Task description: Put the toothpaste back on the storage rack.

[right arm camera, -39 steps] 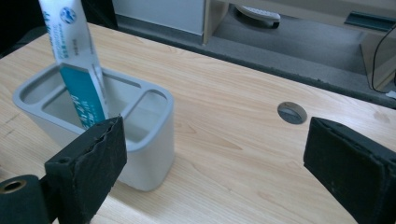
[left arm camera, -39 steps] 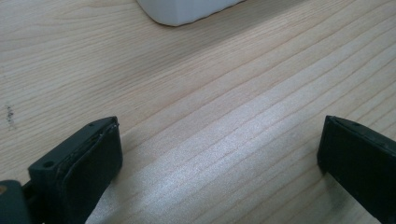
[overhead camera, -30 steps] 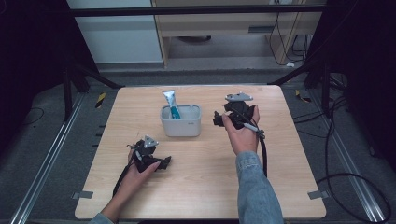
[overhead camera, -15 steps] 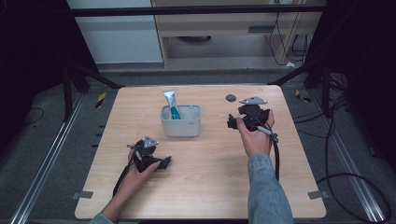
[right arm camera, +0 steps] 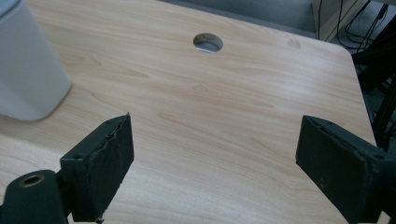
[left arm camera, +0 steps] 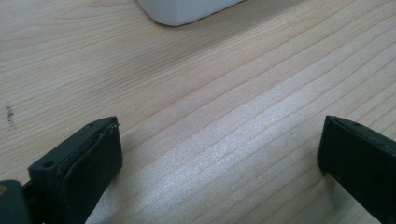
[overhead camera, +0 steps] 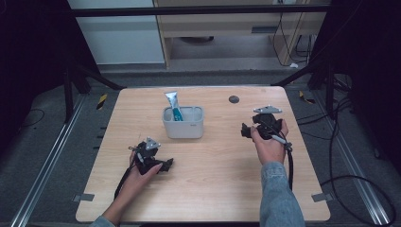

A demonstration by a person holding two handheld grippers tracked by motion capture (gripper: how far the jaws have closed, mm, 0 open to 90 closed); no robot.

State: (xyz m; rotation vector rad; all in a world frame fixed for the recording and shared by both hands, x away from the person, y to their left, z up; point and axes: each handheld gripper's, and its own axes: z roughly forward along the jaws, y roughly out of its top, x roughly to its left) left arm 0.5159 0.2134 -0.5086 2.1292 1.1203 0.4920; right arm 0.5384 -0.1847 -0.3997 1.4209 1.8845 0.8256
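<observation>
While both forearms rest low over the table (overhead camera: 213,189), left claw (overhead camera: 163,165) and right claw (overhead camera: 246,131) gape (nothing gripped).

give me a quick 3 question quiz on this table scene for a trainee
1. True or false: the tube lies flat on the table, outside the white container.
2. Multiple choice: what is the right gripper holding? A) the tube B) the container C) nothing
3. Fill in: the left gripper has its jaws ____ over bare wood.

Key
1. False: it stands in the container, its top poking above the rim.
2. C: its jaws are apart, with table between them; the round hole in the table lies beyond them.
3. Open.
</observation>
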